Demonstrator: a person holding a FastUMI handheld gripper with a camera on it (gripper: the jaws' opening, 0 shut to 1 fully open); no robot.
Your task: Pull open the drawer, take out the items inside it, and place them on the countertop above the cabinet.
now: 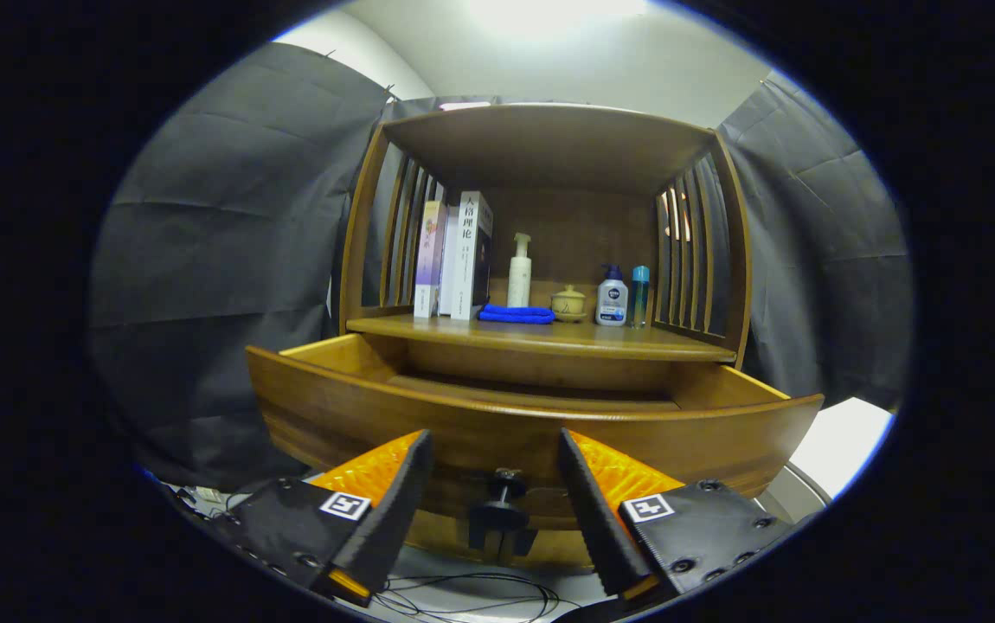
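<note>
My gripper point(495, 450) has its fingers spread wide, gripping nothing, w/ the drawer knob point(503, 497) between them but untouched. Just ahead, the drawer point(541, 424) is already pulled out; its inside is hidden by the front panel, so can't tell what's left in there. Countertop point(549, 337) beyond carries books point(460, 255), a blue cloth point(516, 314), bottles. I judge pull done, unloading left. Gripper is level, low, facing the cabinet.

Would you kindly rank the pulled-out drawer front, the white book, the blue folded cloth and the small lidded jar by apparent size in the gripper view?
1. Drawer front, though it is nearest the camera
2. White book
3. Blue cloth
4. Lidded jar
The hand-held gripper is open.
</note>
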